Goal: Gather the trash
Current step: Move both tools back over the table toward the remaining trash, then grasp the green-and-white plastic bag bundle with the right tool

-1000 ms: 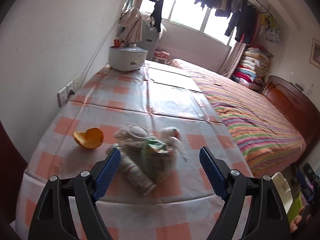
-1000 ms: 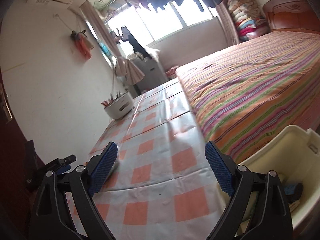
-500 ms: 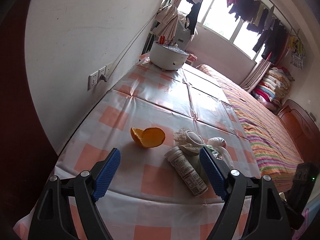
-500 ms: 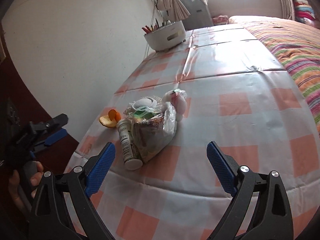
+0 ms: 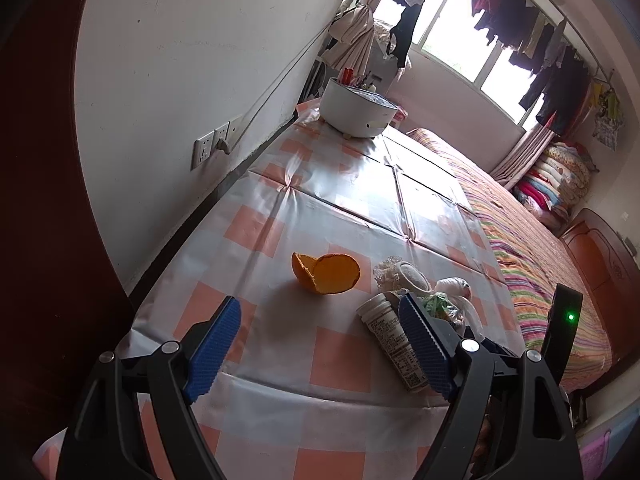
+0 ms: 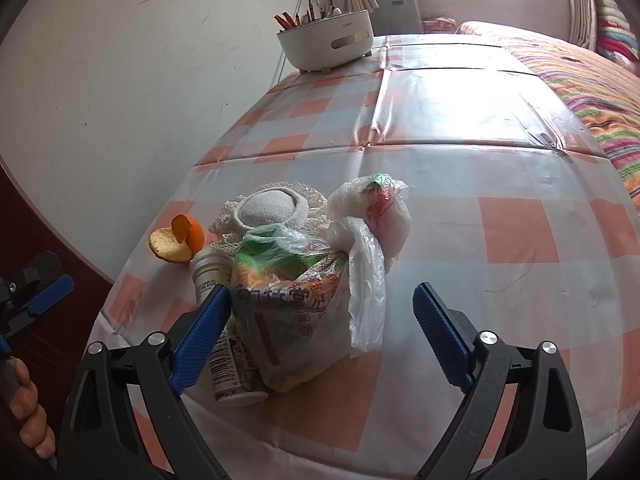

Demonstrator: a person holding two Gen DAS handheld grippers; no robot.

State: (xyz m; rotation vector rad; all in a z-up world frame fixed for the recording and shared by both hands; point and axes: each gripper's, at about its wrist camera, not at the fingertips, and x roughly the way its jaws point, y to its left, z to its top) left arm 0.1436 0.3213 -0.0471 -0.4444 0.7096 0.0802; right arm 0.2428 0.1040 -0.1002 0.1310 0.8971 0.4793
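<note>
Both claws hang wide and empty, and both have swung round onto the trash: the right gripper (image 6: pixel 322 322), which a second ago faced bare tablecloth and bed, now has the plastic bag of wrappers (image 6: pixel 296 300) low in the centre of its frame, between its fingers. The left gripper (image 5: pixel 320 344) has slid leftward — the orange peel (image 5: pixel 326 273) sits mid-frame ahead of it, the white bottle (image 5: pixel 390 338) against its right finger. Nothing is picked up yet; the approach looks nearly done.
</note>
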